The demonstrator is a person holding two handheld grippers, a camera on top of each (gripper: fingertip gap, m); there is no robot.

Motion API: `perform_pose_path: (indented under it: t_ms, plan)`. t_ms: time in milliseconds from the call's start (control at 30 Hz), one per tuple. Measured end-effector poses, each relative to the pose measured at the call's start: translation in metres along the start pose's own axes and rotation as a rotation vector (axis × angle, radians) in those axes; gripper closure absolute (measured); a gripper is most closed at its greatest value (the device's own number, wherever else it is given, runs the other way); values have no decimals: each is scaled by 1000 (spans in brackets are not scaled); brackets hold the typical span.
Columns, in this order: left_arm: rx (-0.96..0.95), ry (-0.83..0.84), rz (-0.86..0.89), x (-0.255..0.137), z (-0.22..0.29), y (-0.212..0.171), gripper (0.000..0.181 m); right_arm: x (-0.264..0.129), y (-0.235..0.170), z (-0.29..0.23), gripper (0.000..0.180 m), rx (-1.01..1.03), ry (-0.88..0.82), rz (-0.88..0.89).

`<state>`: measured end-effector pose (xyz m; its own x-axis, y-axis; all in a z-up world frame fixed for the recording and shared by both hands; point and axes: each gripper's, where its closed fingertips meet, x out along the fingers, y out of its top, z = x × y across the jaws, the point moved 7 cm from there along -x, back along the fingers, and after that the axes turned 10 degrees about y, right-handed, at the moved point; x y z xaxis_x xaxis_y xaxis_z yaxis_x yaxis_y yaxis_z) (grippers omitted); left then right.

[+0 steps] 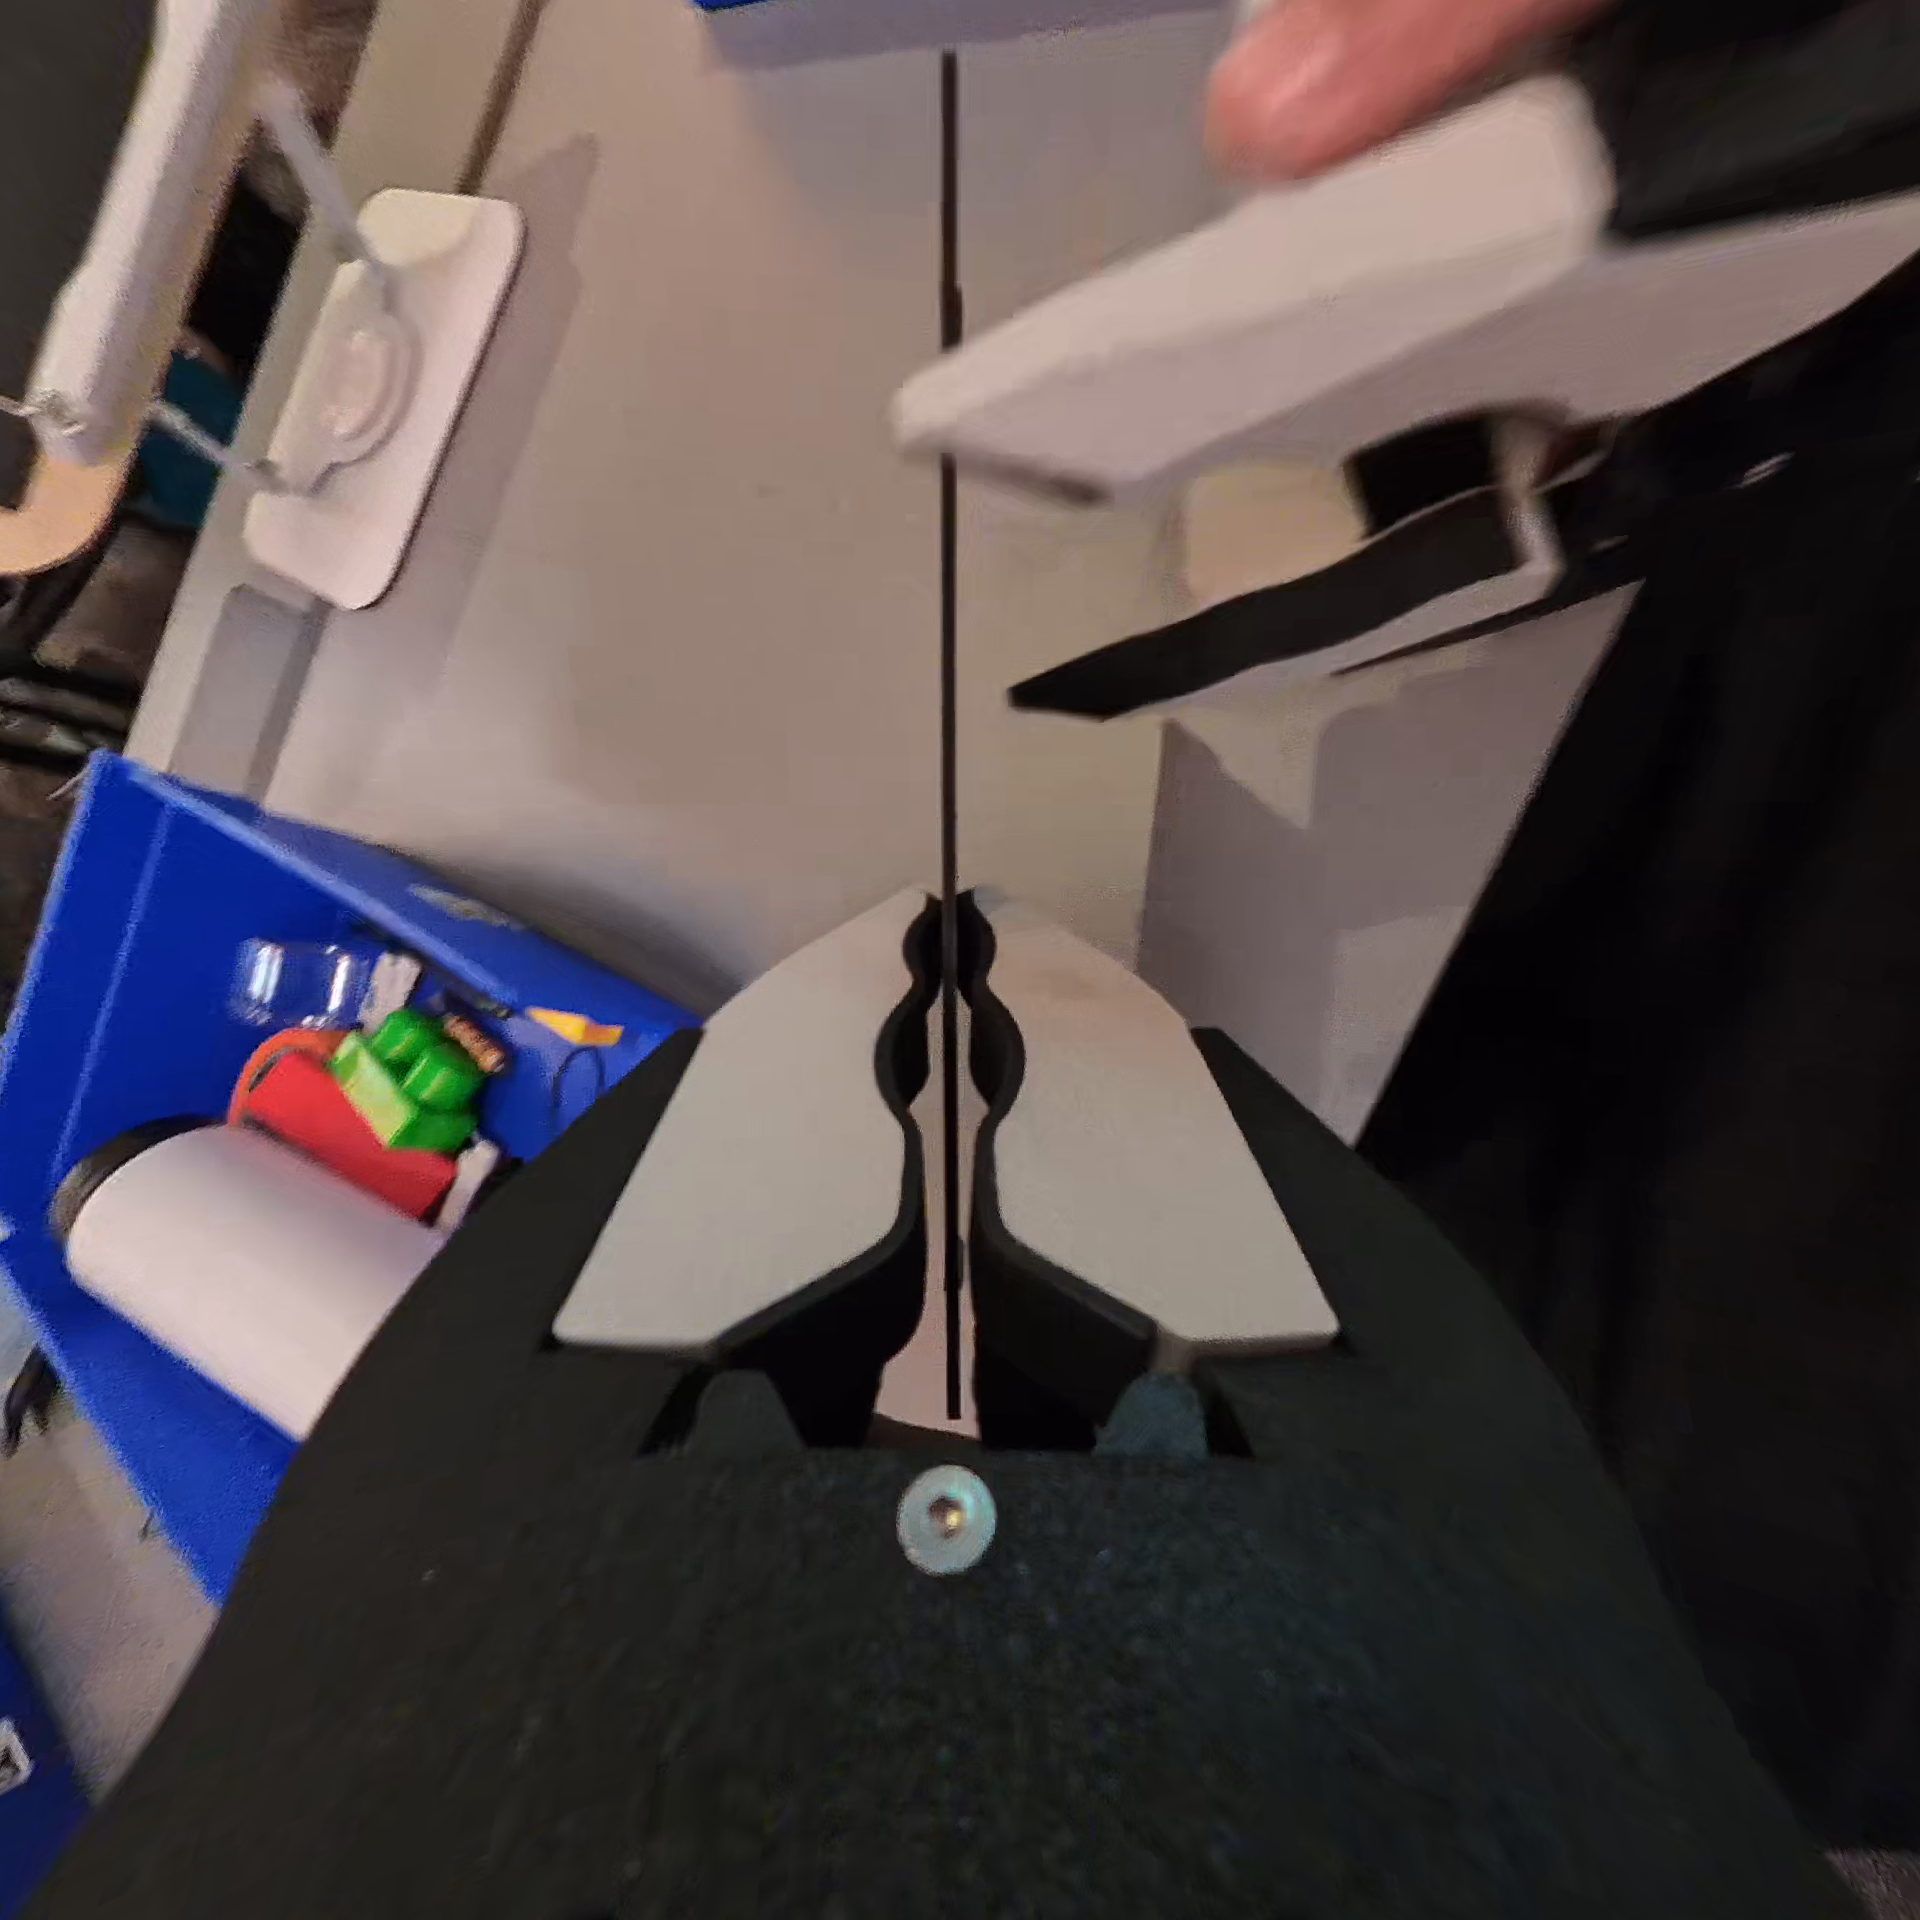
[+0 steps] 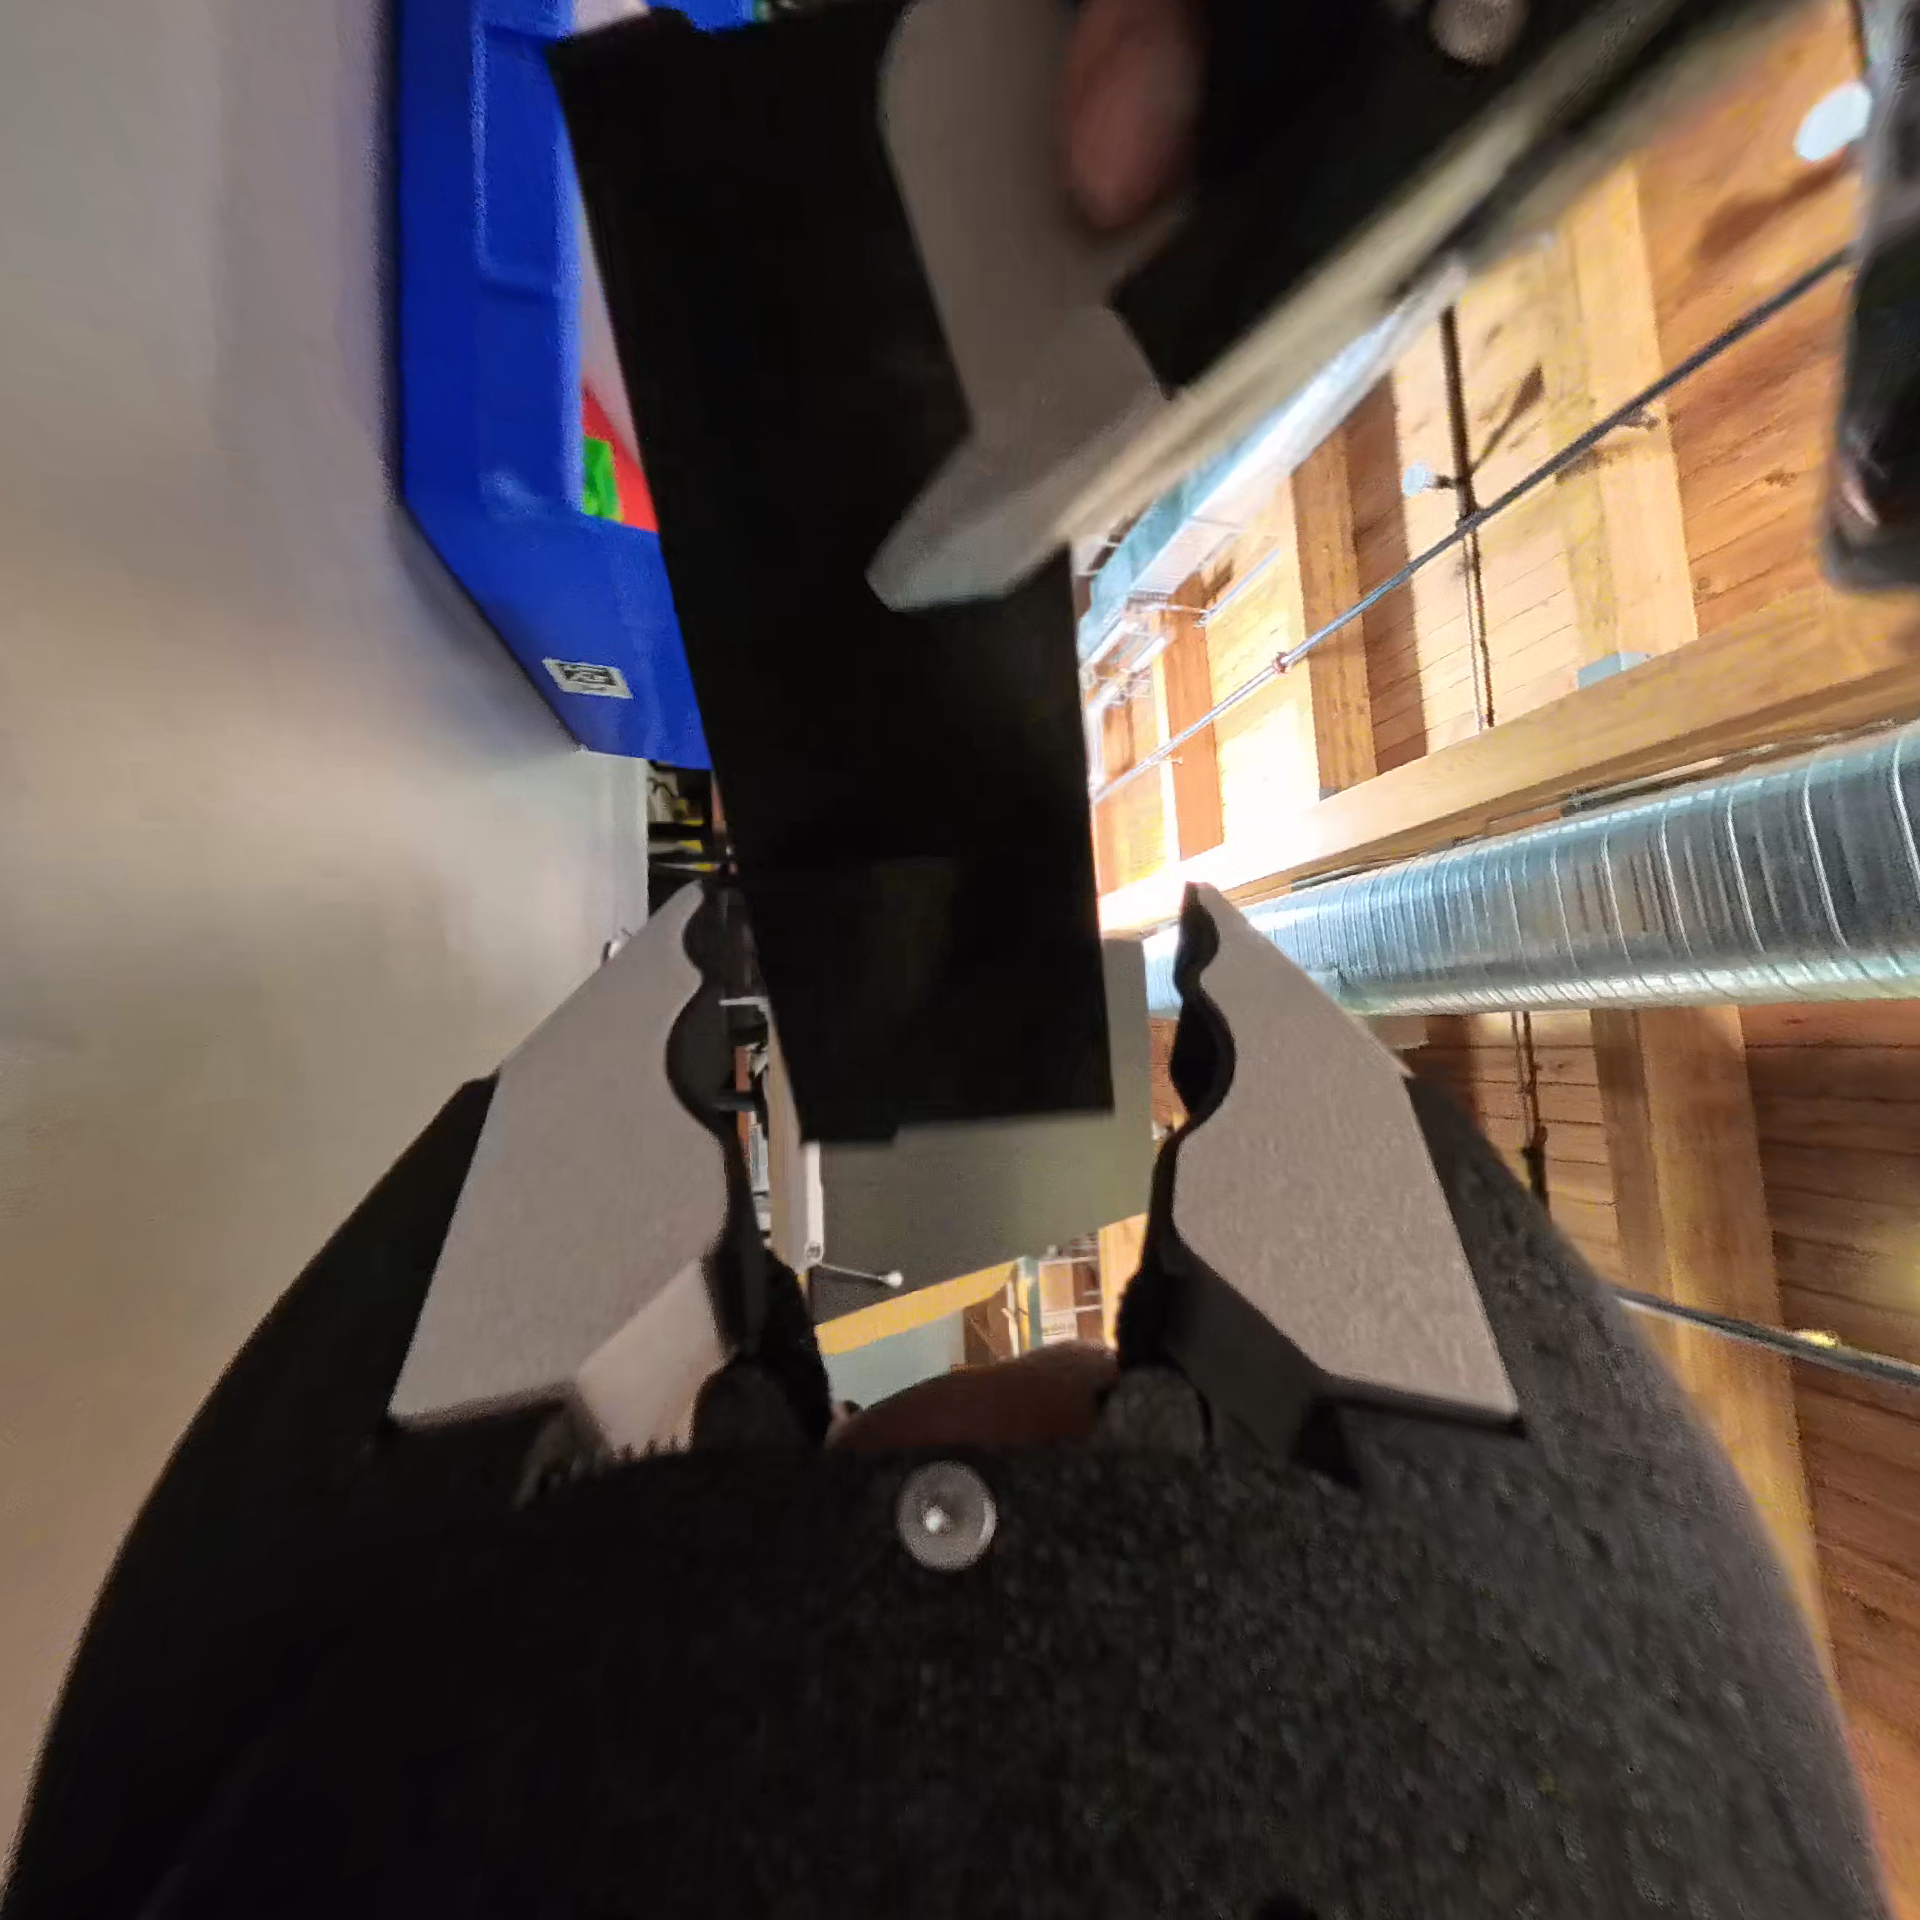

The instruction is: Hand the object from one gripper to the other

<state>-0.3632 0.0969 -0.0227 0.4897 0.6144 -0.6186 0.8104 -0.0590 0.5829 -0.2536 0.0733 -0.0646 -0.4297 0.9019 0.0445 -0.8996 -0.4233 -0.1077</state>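
- Card (image 1: 950, 582), thin and black, stands on edge, pinched tight in the left gripper (image 1: 950, 914) jaws.
- Right gripper (image 2: 940, 914) jaws are spread wide, one on each side of the card's (image 2: 914, 810) far end, not touching it.
- Blue bin (image 1: 156, 935) with toys sits on the worktop (image 1: 675, 623) nearby.

A black flat sheet (image 2: 914, 727), grey-fingered black tools, and a blue bin (image 1: 135, 935) holding red and green blocks.
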Motion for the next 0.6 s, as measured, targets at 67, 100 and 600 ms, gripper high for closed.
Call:
perform_pose_path:
  t_ms: [67,100,600]
  plan:
    - [-80,45,35,-5,-15,-3,179,-5,-9,8,97,125,4,30]
    - [-141,59,73,-8,-23,-2,179,-6,-14,13,97,241,15,46]
    - [-742,-672,899,-34,-15,30,180,-21,-30,65,124,1949,538,1035]
